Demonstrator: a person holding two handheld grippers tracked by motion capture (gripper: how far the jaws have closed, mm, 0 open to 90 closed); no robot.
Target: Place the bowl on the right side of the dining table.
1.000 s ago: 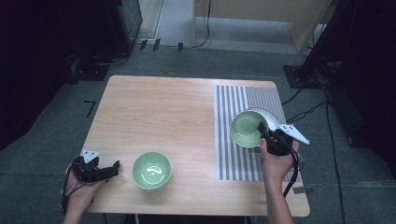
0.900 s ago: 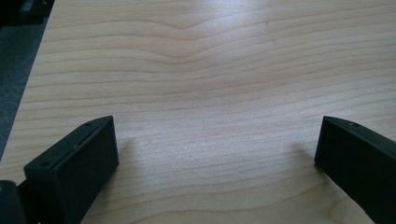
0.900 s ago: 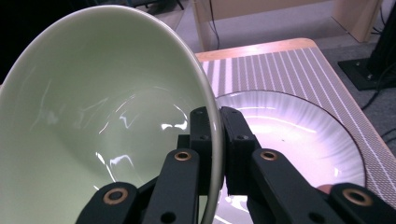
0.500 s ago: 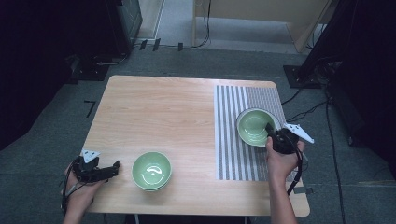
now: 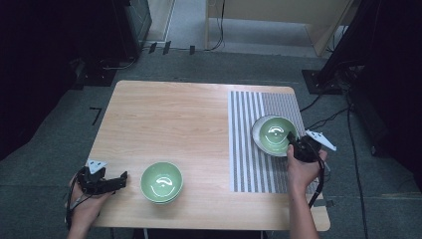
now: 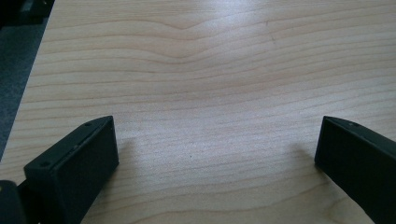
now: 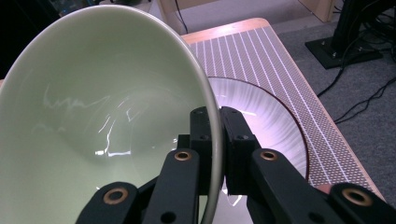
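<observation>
Pinching green bowl rim, right claw.

This is looking like a lab or recording studio rather than a home. A bare wooden table is standing alone on grey carpet, with a striped test-pattern mat lying over its right side. Black cables are trailing across the floor towards dark equipment stands and what is probably a black cabinet, though the gloom is hiding its detail. Black drapes or dark walls seem to be closing in the sides, and small black tape marks are sitting on the carpet beside the table.
</observation>
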